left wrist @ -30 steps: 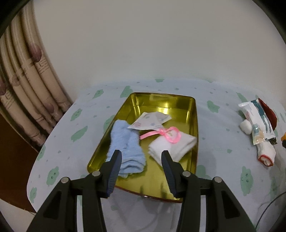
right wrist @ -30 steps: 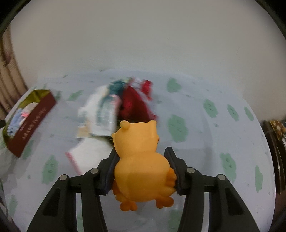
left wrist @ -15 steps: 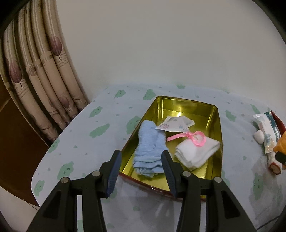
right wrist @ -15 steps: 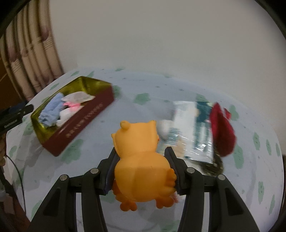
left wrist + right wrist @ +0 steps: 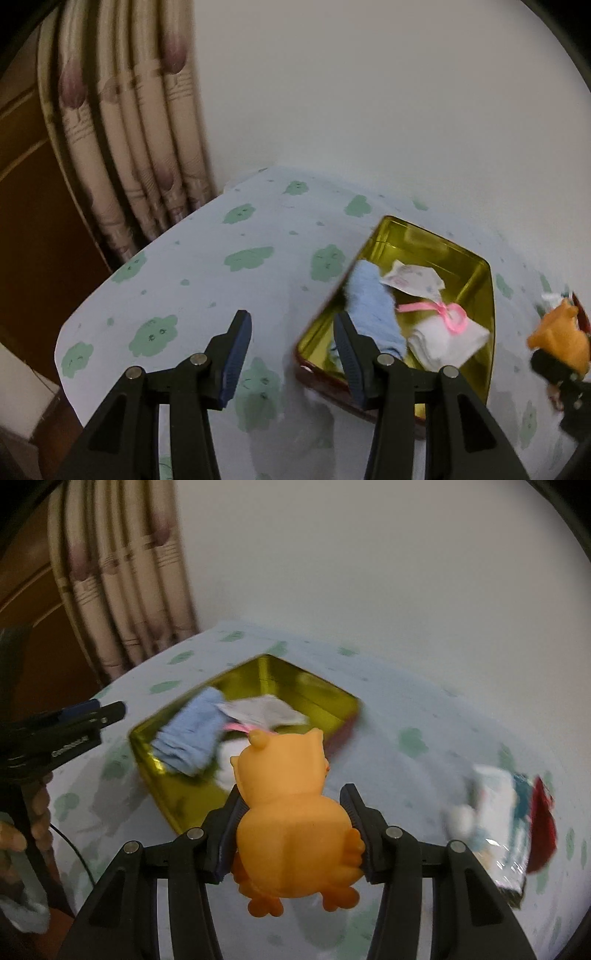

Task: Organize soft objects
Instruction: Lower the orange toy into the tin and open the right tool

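Two grippers over a table (image 5: 258,221) with a green-blob cloth. Right gripper (image 5: 291,819) clamped on an orange owl (image 5: 291,805), pads squeezing its sides, feet dangling below the fingers, head poking up over the near edge of the tin (image 5: 325,698). Same owl (image 5: 561,336) peeking in at the right edge of the left view, just right of the tin (image 5: 476,280).

Left gripper (image 5: 291,354) parted about halfway, nothing between the jaws, hanging off the tin's left corner over bare cloth.

Inside the gold tin: blue towel (image 5: 373,306) along the left side, white cloth (image 5: 447,341) with a pink ribbon (image 5: 448,314) next to it, small printed sachet (image 5: 412,277) behind those. All pretty blurry in the right view.

Off to the right on the table: plastic packet (image 5: 498,812), something red (image 5: 543,827), a cotton ball (image 5: 460,819), well apart from the tin. Curtain (image 5: 122,147) back left.
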{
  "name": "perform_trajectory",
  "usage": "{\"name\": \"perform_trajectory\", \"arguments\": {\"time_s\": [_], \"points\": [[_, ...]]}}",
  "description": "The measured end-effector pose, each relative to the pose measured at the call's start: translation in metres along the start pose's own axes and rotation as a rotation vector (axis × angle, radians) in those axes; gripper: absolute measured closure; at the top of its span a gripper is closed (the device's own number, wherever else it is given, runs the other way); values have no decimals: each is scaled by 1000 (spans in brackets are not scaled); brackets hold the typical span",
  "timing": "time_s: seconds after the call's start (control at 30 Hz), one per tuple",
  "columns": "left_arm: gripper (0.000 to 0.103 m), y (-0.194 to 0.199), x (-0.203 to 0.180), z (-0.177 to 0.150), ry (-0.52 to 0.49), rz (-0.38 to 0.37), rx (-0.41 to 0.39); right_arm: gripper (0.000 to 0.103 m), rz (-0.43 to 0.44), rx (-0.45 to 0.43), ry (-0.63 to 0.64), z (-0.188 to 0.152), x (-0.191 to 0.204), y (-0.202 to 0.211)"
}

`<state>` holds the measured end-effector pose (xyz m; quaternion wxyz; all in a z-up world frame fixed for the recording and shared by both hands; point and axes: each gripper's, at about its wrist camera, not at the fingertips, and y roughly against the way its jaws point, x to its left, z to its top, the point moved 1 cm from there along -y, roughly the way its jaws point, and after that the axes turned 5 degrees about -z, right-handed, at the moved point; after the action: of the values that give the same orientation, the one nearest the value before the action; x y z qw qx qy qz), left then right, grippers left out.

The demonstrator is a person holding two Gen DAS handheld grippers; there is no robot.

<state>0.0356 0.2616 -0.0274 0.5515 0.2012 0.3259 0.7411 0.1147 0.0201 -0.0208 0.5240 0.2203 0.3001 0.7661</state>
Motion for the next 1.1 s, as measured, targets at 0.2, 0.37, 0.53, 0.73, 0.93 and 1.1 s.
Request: {"name": "perform_trajectory", "arguments": {"time_s": [0.2, 0.37, 0.53, 0.73, 0.93, 1.1], "points": [[56, -2, 22, 3, 69, 62, -9, 55, 51, 18, 65, 23, 39, -29], [56, -5, 30, 3, 88, 85, -6, 55, 71, 68, 92, 27, 61, -58], [56, -6, 33, 3, 92, 111, -14, 55, 67, 108, 90, 22, 67, -80], [56, -6, 34, 3, 95, 106, -6, 54, 43, 122, 97, 24, 70, -94], [56, -10, 33, 3, 95, 102, 7, 53, 30, 144, 92, 25, 69, -106], [56, -10, 34, 3, 99, 98, 8, 47, 24, 144, 100, 26, 70, -106]]}}
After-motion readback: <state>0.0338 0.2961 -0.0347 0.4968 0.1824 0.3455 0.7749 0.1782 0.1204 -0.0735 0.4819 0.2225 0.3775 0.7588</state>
